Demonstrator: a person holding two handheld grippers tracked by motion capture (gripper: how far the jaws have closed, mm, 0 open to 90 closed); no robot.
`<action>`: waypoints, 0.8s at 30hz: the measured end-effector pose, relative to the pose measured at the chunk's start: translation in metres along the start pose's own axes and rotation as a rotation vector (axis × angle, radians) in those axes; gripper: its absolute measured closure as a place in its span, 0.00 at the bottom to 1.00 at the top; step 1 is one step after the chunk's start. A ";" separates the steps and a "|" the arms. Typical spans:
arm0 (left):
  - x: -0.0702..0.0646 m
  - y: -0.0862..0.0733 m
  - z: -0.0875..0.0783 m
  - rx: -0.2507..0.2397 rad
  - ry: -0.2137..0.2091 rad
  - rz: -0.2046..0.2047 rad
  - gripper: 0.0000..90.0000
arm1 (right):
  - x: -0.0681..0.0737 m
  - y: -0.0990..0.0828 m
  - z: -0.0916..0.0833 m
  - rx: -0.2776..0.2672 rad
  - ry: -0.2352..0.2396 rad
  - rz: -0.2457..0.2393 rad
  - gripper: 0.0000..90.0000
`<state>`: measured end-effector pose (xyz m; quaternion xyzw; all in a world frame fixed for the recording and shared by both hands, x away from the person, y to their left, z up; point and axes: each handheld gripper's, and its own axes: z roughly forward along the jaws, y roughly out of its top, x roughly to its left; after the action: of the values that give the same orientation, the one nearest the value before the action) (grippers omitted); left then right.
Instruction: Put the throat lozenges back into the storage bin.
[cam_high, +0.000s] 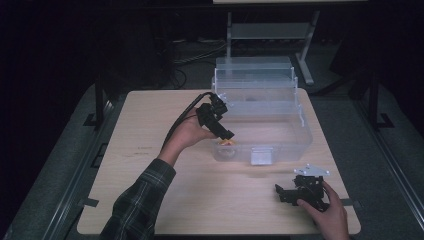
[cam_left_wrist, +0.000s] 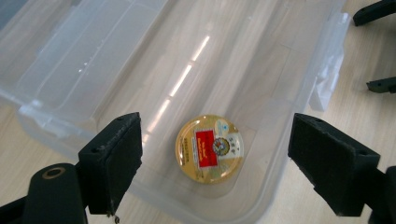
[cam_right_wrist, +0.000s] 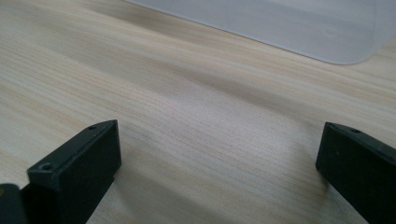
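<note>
That little gold tin (cam_left_wrist: 209, 148) lying flat in the clear bin's (cam_left_wrist: 299, 60) near-left corner looks light, rigid and slick, so I'd pinch its rim with the left gripper (cam_left_wrist: 215, 163), jaws spread wide above it, while the right gripper (cam_high: 300, 192) idles open near the counter's (cam_right_wrist: 187, 116) right front corner.

High view looks forward and down from six o'clock; both gripper views sit close, sharing the clear bin (cam_high: 280, 135).

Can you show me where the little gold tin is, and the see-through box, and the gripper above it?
gold tin (cam_left_wrist: 209, 148): left gripper view, on its red label.
clear box (cam_left_wrist: 285, 186): left gripper view, on its near rim.
left gripper (cam_high: 226, 135): high view, between its jaw tips.
</note>
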<state>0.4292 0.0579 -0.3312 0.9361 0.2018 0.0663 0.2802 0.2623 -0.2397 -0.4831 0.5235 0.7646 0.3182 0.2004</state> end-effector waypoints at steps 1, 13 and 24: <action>0.000 -0.003 -0.005 -0.007 -0.005 -0.003 0.19 | 0.000 0.000 0.000 0.000 -0.001 -0.001 0.00; 0.001 -0.029 -0.027 -0.034 0.026 -0.030 0.13 | 0.000 0.000 0.000 -0.002 0.002 -0.002 0.00; -0.001 -0.052 -0.040 -0.060 0.054 -0.062 0.13 | 0.000 0.000 0.000 -0.001 0.001 0.003 0.00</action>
<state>0.4010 0.1173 -0.3263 0.9184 0.2359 0.0890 0.3048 0.2623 -0.2396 -0.4831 0.5243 0.7639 0.3191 0.1996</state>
